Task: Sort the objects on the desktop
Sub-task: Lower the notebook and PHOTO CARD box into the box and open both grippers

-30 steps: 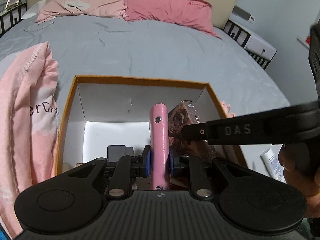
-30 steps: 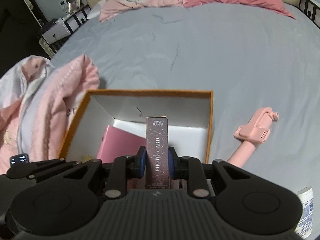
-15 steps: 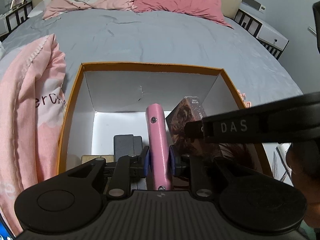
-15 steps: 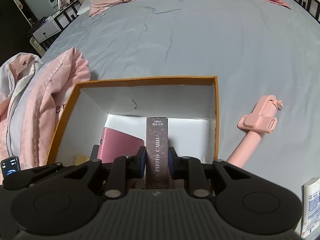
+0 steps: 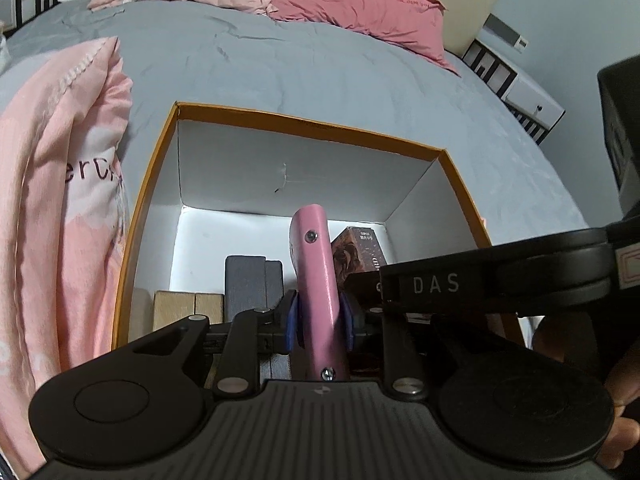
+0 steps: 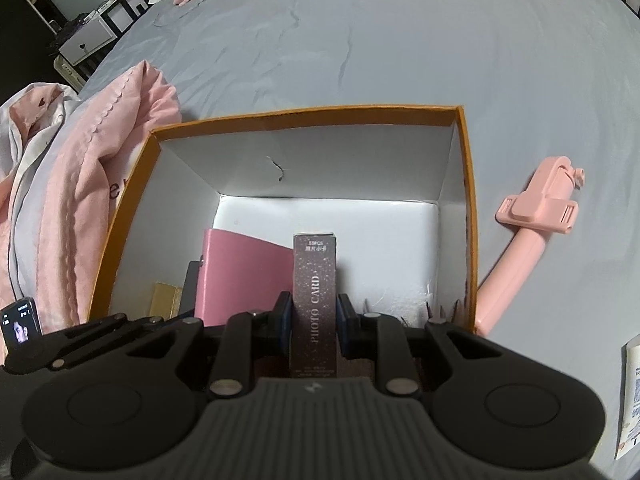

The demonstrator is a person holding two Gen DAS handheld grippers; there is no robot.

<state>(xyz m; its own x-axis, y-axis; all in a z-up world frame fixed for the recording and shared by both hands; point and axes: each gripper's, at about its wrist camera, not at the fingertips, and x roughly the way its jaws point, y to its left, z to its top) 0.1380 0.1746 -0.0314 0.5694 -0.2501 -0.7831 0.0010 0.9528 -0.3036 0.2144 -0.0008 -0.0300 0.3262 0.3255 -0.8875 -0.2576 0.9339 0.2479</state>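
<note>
standing pink case (image 5: 318, 292) between loosening fingers (image 5: 290, 322)

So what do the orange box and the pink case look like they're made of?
Orange box: likely cardboard, matte, with white paper lining, folded corner creases and a small scuff on the far wall. Pink case: smooth, slight sheen, metal studs in its edge; probably faux leather or plastic, I can't tell which.
</note>
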